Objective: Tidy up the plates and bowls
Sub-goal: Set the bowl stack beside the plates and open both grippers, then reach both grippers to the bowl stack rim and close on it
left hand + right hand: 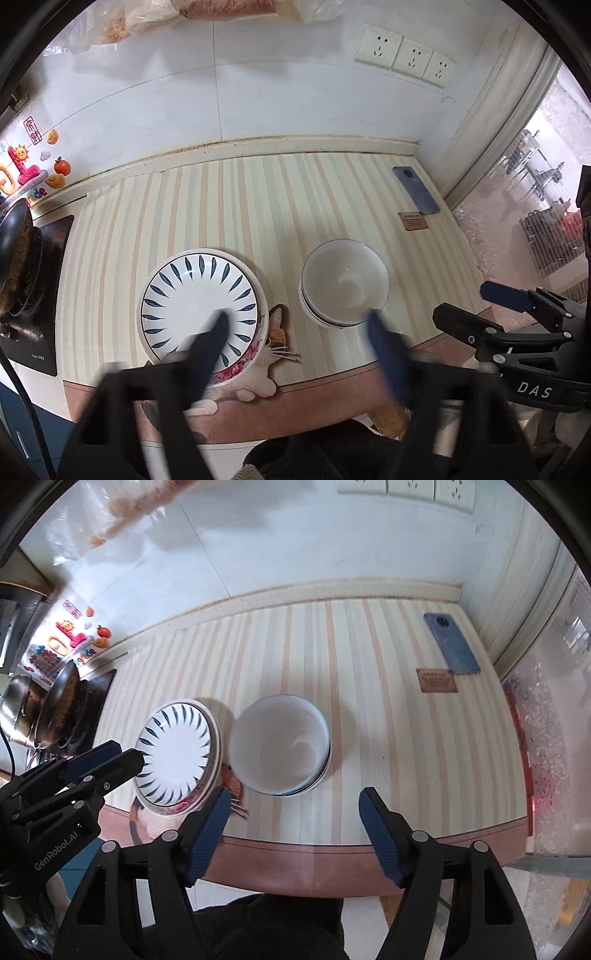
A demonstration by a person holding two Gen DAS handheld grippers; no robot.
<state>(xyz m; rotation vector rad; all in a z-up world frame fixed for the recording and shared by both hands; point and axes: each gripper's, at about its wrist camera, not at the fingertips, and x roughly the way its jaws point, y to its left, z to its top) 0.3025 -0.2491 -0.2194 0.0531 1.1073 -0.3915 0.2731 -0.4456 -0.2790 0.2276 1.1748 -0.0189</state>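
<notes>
Both tongs wide open, gripping nothing. Left gripper [297, 319] hangs above the counter's front edge; right gripper [293, 797] likewise. Stack of leaf-pattern plates [199, 299] at 9 o'clock of the nested white bowls [344, 282], just beside, on the striped mat [229, 206]. Blue phone [416, 190] at 1 o'clock, well apart.

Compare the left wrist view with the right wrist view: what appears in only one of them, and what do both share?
Only the left wrist view shows the cat's face printed on the mat, beside the plates. Only the right wrist view shows a steel pot behind the wok. Both share the stacked plates, the nested white bowls, the blue phone, the brown card and both open grippers, left and right.
</notes>
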